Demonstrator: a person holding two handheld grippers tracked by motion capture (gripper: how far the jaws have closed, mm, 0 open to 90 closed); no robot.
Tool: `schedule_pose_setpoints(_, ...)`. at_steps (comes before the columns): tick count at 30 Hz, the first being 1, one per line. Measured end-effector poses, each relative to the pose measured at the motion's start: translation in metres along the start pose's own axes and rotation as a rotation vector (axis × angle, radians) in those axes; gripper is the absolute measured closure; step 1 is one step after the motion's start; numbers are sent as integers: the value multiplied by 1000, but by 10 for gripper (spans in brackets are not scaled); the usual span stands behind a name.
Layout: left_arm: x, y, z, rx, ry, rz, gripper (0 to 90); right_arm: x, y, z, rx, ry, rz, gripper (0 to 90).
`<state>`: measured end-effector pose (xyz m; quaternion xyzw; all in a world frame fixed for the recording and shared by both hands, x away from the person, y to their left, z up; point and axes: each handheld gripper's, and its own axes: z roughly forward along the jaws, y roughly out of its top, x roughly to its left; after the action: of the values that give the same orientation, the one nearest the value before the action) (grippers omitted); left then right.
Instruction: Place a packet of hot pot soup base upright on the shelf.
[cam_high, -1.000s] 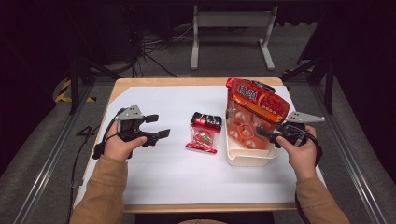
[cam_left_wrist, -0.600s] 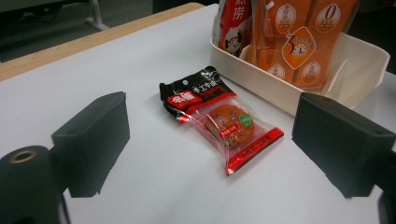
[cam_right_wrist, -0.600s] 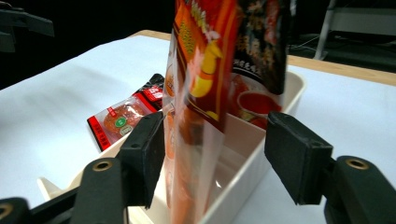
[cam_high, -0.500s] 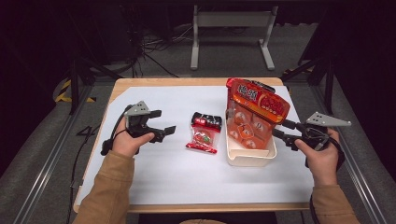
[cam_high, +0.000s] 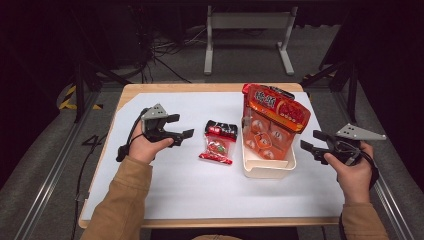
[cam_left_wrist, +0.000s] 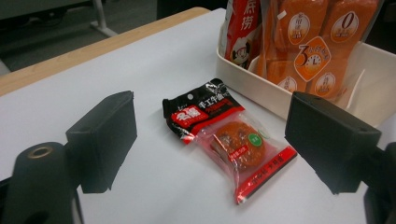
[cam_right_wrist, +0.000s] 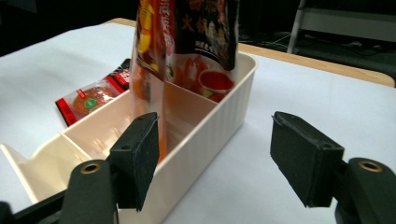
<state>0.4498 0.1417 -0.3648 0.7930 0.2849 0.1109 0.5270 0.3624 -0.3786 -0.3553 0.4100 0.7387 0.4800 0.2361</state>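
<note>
A small snack packet (cam_high: 218, 142) (cam_left_wrist: 224, 135), black at the top and clear red below, lies flat on the white table cover between my two grippers. Just to its right stands a cream plastic bin (cam_high: 267, 167) (cam_right_wrist: 205, 126) with large orange snack bags (cam_high: 272, 120) (cam_left_wrist: 308, 42) (cam_right_wrist: 184, 42) leaning upright inside. My left gripper (cam_high: 181, 127) (cam_left_wrist: 219, 144) hovers open to the left of the packet, pointing at it. My right gripper (cam_high: 311, 142) (cam_right_wrist: 215, 154) is open with nothing in it, just off the bin's right wall.
The white cover (cam_high: 175, 190) lies over a wooden table (cam_high: 165, 87) whose edge shows at the back. A metal stand (cam_high: 247, 30) and cables sit on the floor behind. Open white surface stretches in front of the bin and packet.
My right gripper has drawn back to the right, away from the bin and bags. My left hand has lifted and shifted slightly toward the packet.
</note>
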Motion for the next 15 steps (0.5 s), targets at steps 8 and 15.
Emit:
schedule_pose_setpoints(8,10,-1,18,-6,-27,-15,231,-9,-3,-1,1,-6,10,319)
schedule_pose_setpoints(15,13,11,33,14,-34,-2,283,-11,-2,4,5,6,10,315)
